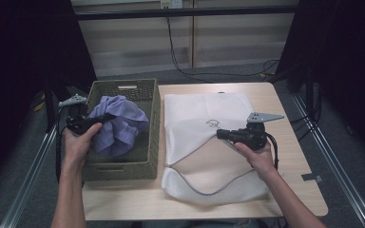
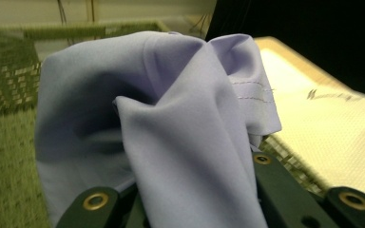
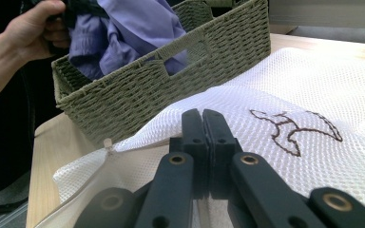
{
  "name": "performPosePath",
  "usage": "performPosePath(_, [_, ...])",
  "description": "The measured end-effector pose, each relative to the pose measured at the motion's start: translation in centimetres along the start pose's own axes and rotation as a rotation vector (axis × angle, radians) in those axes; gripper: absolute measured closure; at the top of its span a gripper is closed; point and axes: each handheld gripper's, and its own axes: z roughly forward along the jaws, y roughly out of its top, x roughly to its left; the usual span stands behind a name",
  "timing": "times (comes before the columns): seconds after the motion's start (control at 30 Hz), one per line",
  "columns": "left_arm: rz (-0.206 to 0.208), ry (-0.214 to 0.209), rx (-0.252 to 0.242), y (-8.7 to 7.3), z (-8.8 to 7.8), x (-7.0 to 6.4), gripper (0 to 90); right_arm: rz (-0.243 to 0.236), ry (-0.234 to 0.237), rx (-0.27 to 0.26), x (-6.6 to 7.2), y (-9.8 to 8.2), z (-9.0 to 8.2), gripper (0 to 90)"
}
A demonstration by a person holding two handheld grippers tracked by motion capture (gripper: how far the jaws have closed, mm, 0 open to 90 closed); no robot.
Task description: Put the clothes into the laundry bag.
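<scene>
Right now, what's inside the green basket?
A bunched-up purple cloth fills the green basket, and the left gripper is shut on it. The cloth covers most of the basket's bottom, so anything beneath it is hidden.

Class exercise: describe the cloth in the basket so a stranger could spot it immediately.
On the light wooden table, find the olive-green woven basket at its left. The crumpled lilac cloth bulges out of it, pinched by the left gripper; the neighbouring white mesh bag lies flat.

Garment (image 1: 116, 124) in basket (image 1: 148, 142) at table's (image 1: 292, 183) left, mesh bag (image 1: 197, 123) just right of it
</scene>
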Motion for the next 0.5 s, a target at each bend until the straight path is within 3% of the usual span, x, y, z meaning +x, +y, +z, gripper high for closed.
performPosePath(0.5, [0.021, -0.008, -0.133, 1.5, -2.5, -1.0, 82.2, -0.002, -0.002, -0.004, 0.1, 0.1, -0.2, 89.7])
